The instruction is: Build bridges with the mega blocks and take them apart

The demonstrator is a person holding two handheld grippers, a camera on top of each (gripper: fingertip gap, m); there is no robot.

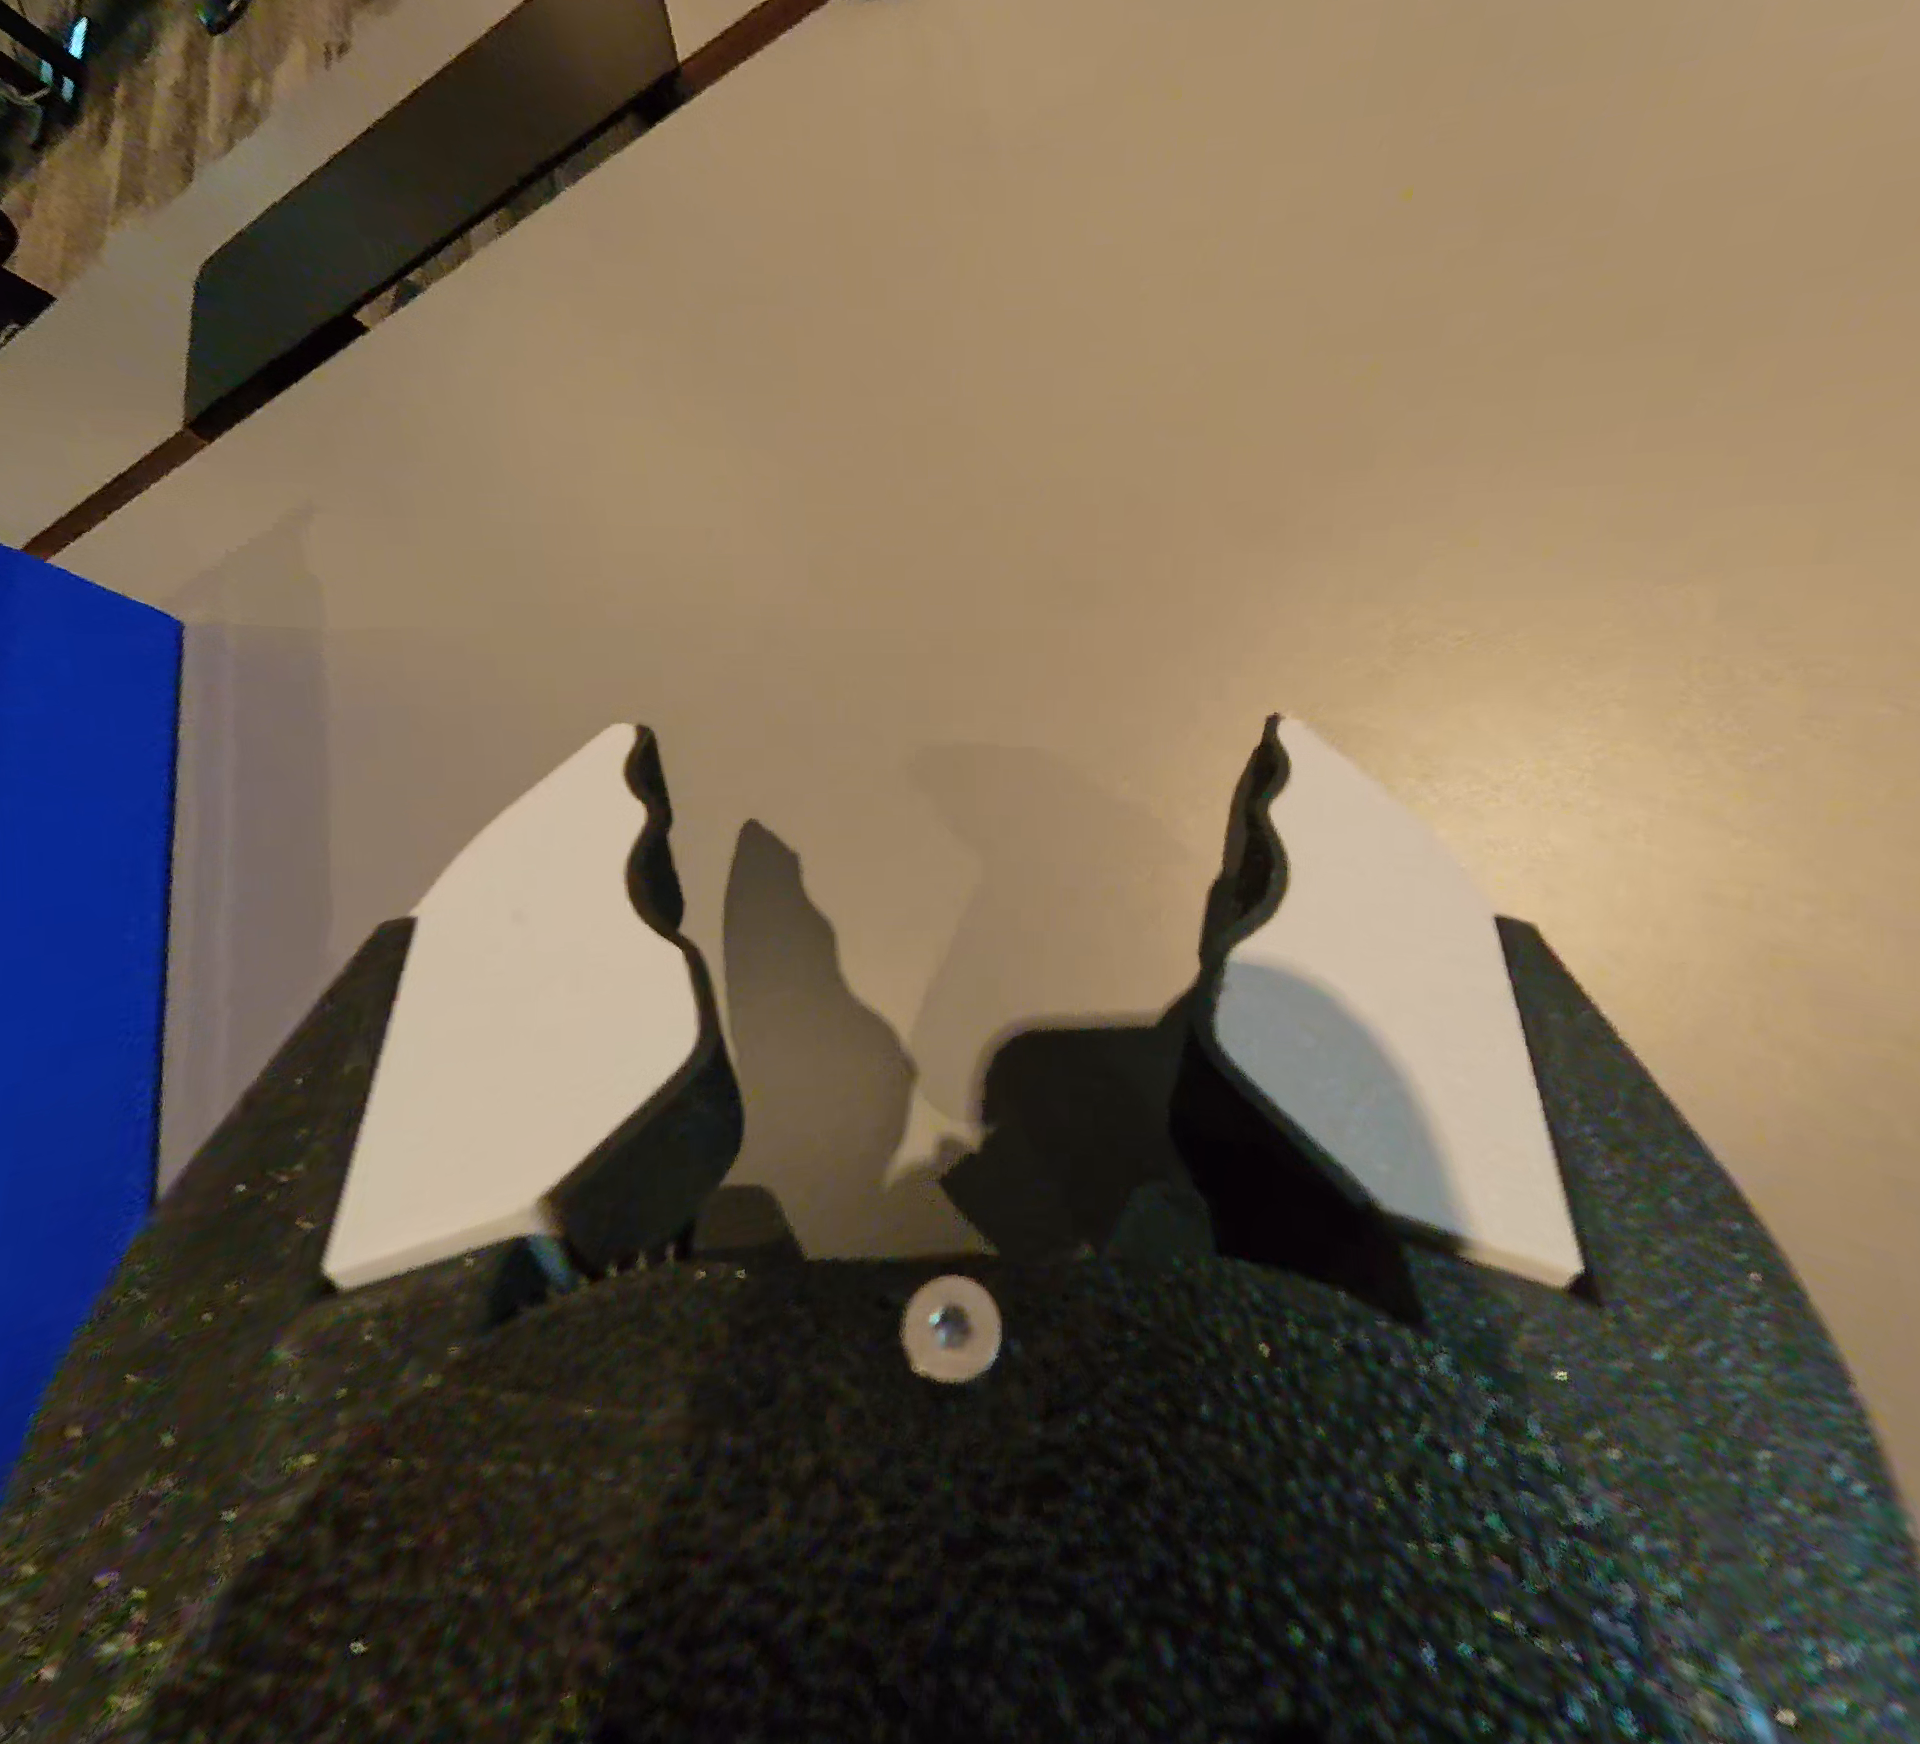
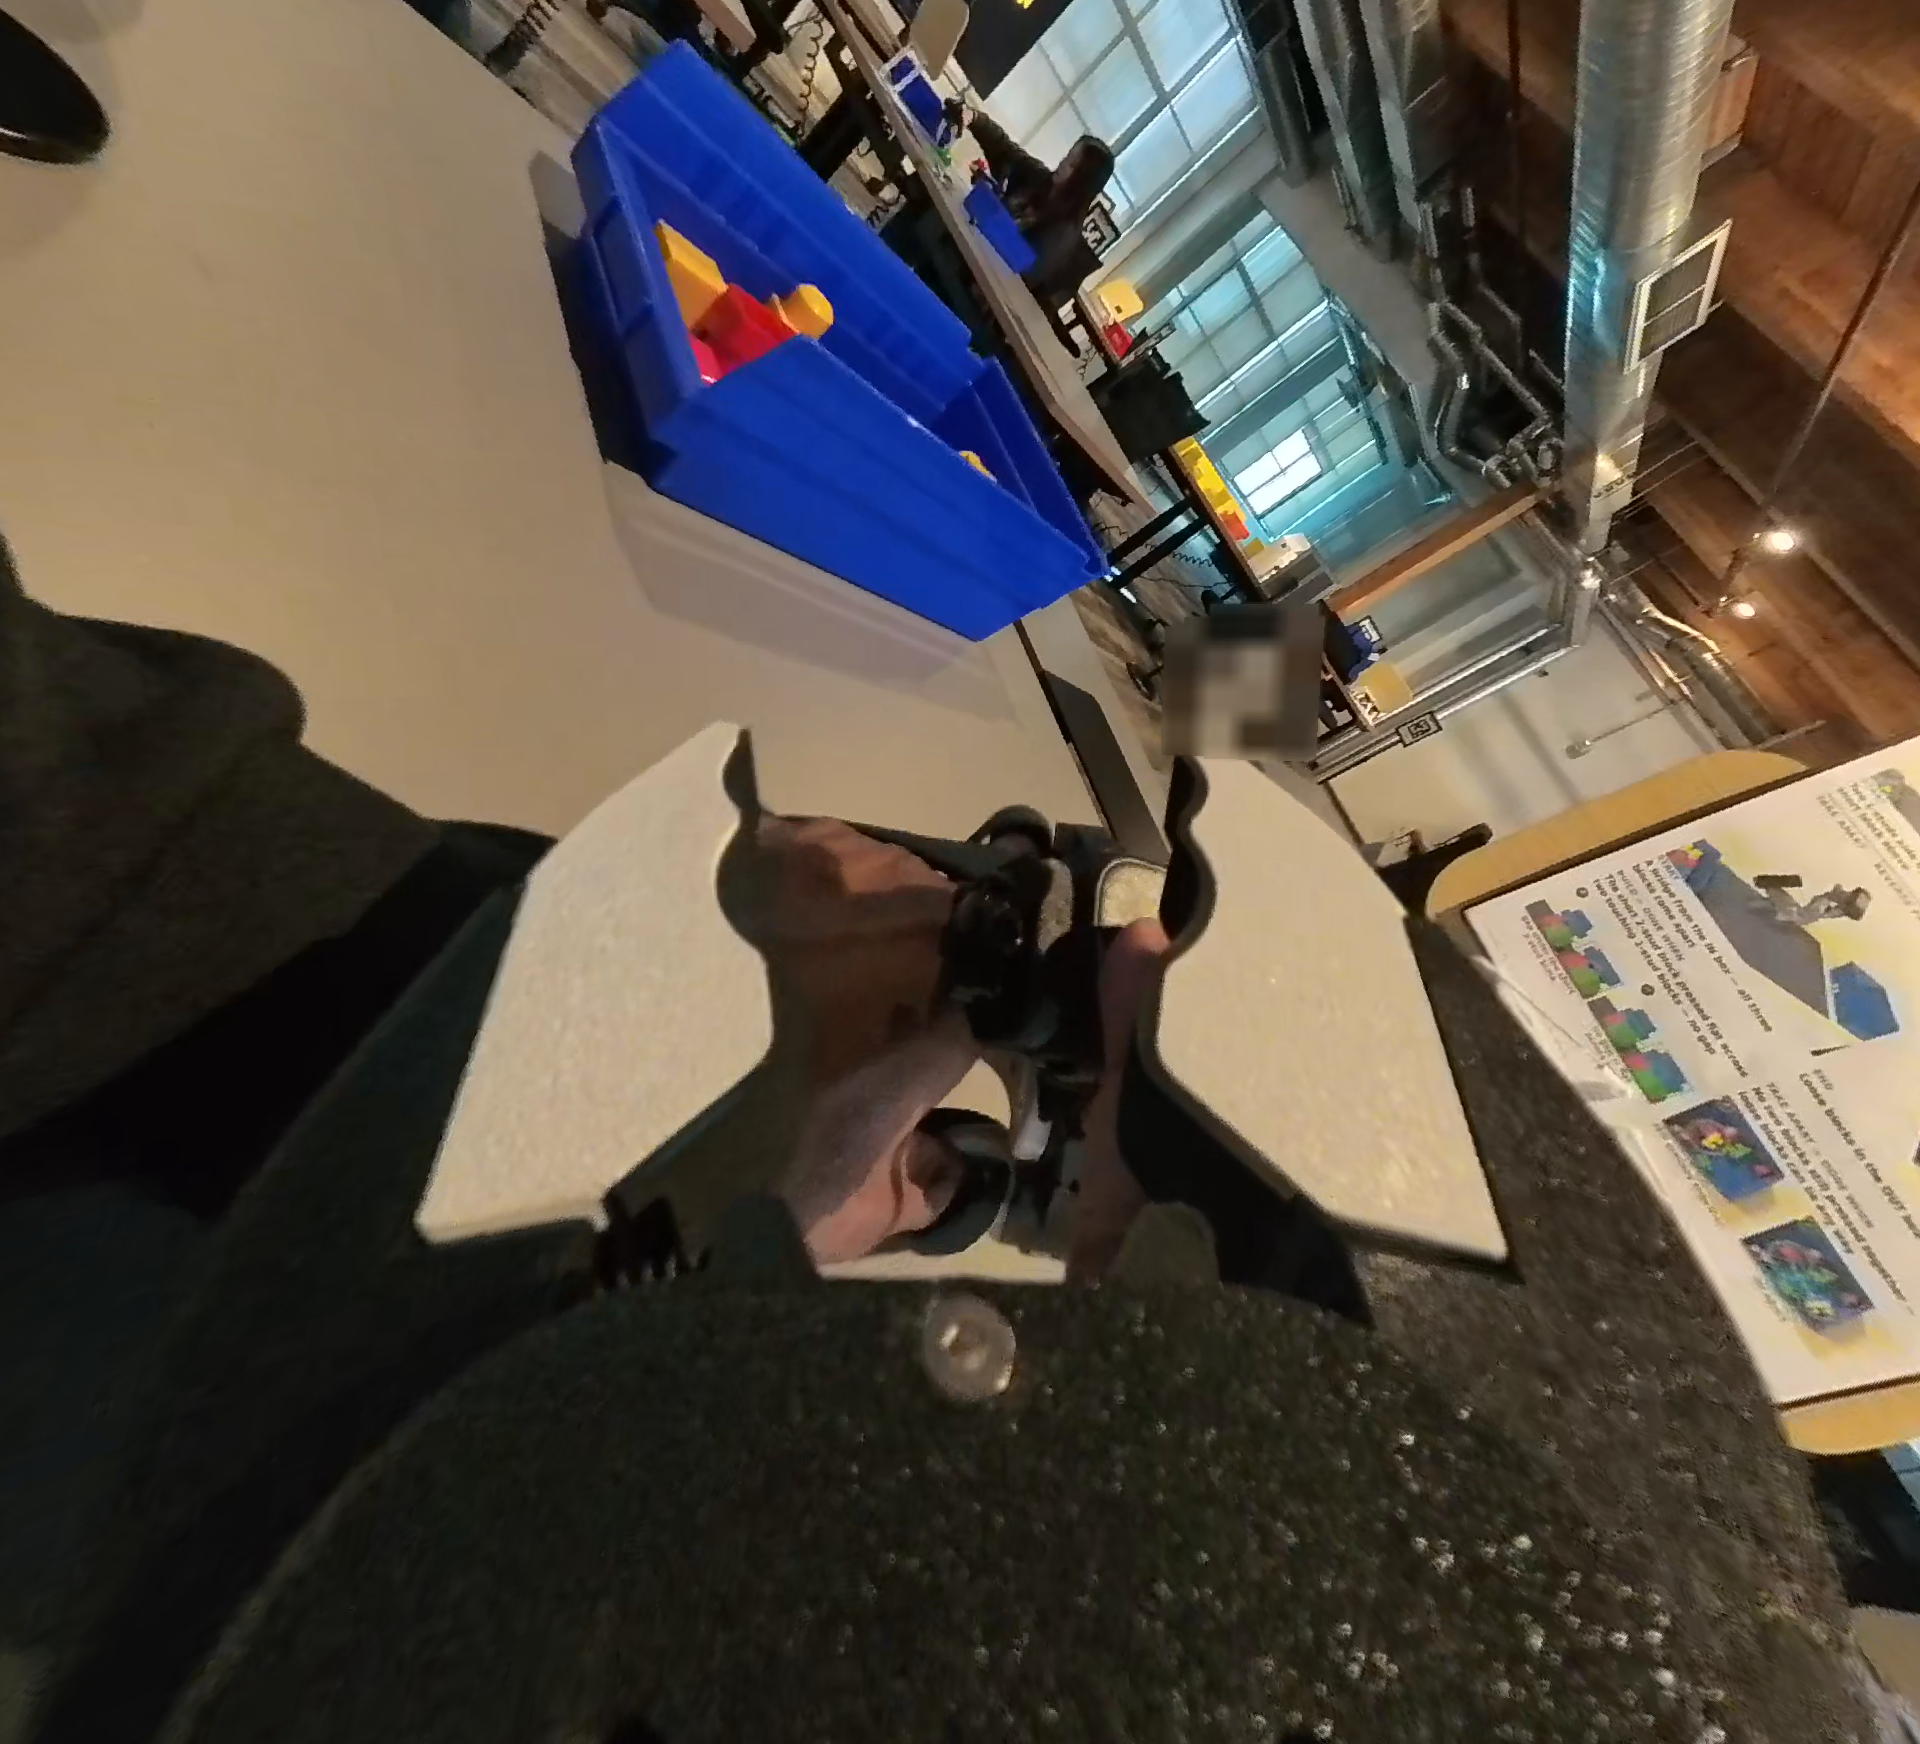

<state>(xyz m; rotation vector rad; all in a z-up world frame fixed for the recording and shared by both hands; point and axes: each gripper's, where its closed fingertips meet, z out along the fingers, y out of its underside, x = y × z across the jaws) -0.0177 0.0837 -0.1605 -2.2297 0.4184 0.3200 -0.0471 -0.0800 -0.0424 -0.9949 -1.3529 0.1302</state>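
Nearest the lens in both views sits the black speckled gripper body with its two white finger plates. Left gripper point(image 1: 961, 821): jaws stand apart with nothing between them, only bare tan table point(image 1: 1143, 395) and the fingers' own shadows. Right gripper point(image 2: 961, 873): jaws likewise spread and empty; seen through the gap, farther off, is a person's hand point(image 2: 883, 998) wrapped round a dark handle, apparently the other tool's grip, not anything held by this gripper. A dark sleeve point(image 2: 156, 811) fills the left of that view. Beyond, on the table, rests one blue bin point(image 2: 821, 364), divided into at least two compartments, well apart from the right gripper and ahead of it to the left, its long axis running diagonally away toward the table edge. The mega blocks point(image 2: 738, 302) lie inside it: one yellow, one red and one orange are countable in the nearer compartment, with a pink sliver beneath and a yellow fragment in the next; any more are hidden by the walls. The bin's blue wall also shows at the left margin of the left view, just beside that gripper, which is judged the nearer tool for a first pick. No block is on the table, so building is judged not yet begun. One instruction sheet point(image 2: 1704, 1050) lies to the right.
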